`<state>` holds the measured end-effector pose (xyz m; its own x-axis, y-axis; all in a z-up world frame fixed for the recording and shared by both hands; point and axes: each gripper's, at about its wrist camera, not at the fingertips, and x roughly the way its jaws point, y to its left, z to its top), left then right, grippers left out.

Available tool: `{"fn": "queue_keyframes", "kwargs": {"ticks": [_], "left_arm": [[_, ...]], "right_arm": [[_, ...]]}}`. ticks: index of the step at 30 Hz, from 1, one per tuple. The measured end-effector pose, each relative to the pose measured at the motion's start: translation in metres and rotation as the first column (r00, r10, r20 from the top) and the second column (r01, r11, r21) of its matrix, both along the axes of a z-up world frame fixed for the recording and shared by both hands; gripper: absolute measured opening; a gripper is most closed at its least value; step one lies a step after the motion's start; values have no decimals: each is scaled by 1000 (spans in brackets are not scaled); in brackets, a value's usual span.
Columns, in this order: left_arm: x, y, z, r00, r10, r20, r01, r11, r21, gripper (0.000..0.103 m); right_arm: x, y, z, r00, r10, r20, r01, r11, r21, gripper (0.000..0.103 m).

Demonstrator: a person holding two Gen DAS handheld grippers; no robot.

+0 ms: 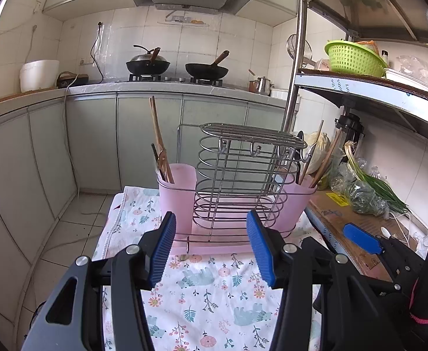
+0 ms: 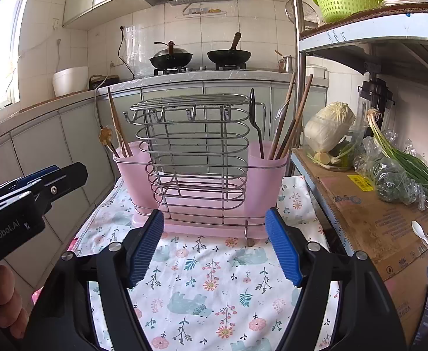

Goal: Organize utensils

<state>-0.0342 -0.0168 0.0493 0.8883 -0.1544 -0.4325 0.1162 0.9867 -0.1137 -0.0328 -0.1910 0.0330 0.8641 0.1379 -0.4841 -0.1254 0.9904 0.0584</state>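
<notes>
A wire utensil rack (image 1: 243, 175) (image 2: 196, 152) with a pink cup at each end stands on a floral cloth (image 1: 208, 292) (image 2: 214, 286). The left cup (image 1: 177, 193) (image 2: 129, 175) holds wooden chopsticks (image 1: 159, 137) (image 2: 115, 122) and a flower-topped utensil (image 2: 106, 137). The right cup (image 1: 297, 201) (image 2: 268, 172) holds chopsticks (image 2: 294, 120) and a dark spoon (image 2: 254, 120). My left gripper (image 1: 211, 245) is open and empty, just short of the rack. My right gripper (image 2: 214, 242) is open and empty, also in front of the rack. It shows at the right of the left wrist view (image 1: 360, 238).
A cardboard-topped shelf (image 2: 374, 219) to the right holds cabbage (image 2: 329, 125), bagged greens (image 2: 395, 181), spring onions, a white plastic spoon (image 2: 421, 234) and a fork. A metal shelf post (image 2: 300, 58) stands behind the rack. Cabinets and a stove with woks (image 2: 199, 55) lie beyond.
</notes>
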Motion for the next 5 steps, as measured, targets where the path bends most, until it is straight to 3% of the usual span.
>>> {"fn": "queue_keyframes", "kwargs": {"ticks": [5], "left_arm": [[3,1,-3,1000,3,-8,-3,1000,-3,50]], "right_arm": [[2,0,-2,1000,-1,-6,1,1000,-2,72]]}}
